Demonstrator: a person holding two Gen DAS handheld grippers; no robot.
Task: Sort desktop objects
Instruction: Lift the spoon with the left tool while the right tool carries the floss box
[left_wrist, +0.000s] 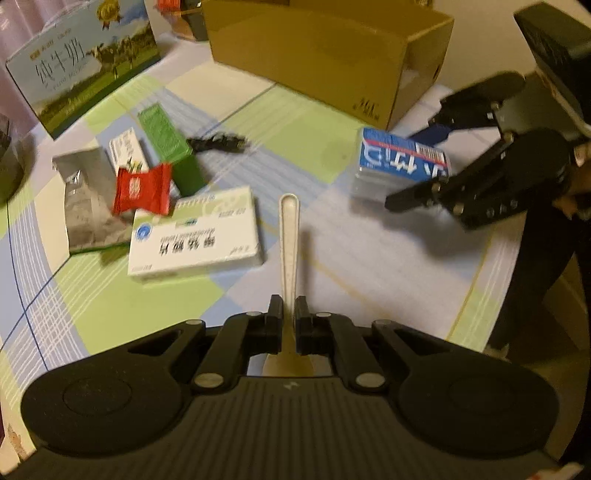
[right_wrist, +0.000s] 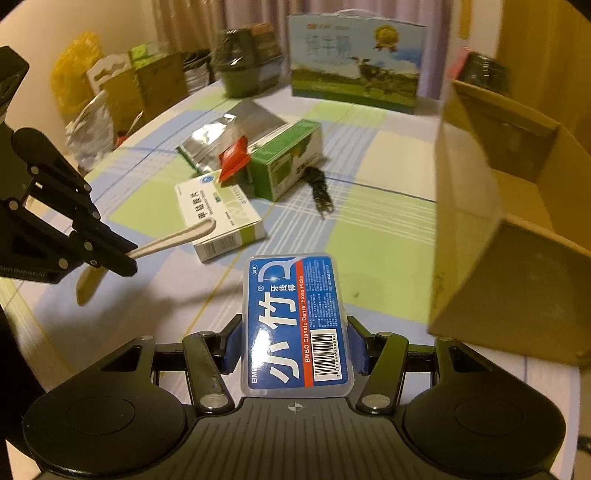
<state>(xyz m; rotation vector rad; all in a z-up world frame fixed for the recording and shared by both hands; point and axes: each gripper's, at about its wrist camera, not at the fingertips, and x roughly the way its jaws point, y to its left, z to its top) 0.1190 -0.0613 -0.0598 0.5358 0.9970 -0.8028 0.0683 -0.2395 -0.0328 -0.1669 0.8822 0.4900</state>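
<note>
Both tongs were raised above the desk (right_wrist: 388, 206), each with something in its grip. On the left, the left tongs (left_wrist: 289, 317) were pressed together on the handle of a pale spoon (left_wrist: 289, 236), whose handle end stuck out past the tips while the bowl sat back between the arms. To the right, the right tongs (right_wrist: 293, 345) pinched a blue floss box (right_wrist: 295, 321) by its two long sides, blue pads flat against the clear plastic case, label facing up.

Below them the checked cloth on the desk carried a loose heap: a white medicine box (left_wrist: 195, 236) nearest the spoon, a red candy wrapper (left_wrist: 142, 190) lying partly on it, a silver foil pouch (left_wrist: 88, 206) further left, and a green carton (left_wrist: 171, 147) behind. A small dark chain-like thing (left_wrist: 218, 142) lay just beside the green carton; what it was, I could not tell. An open cardboard box (left_wrist: 325, 55) stood at the far side of the desk, just behind the floss box, and a milk carton case (left_wrist: 81, 66) stood at the back left.
</note>
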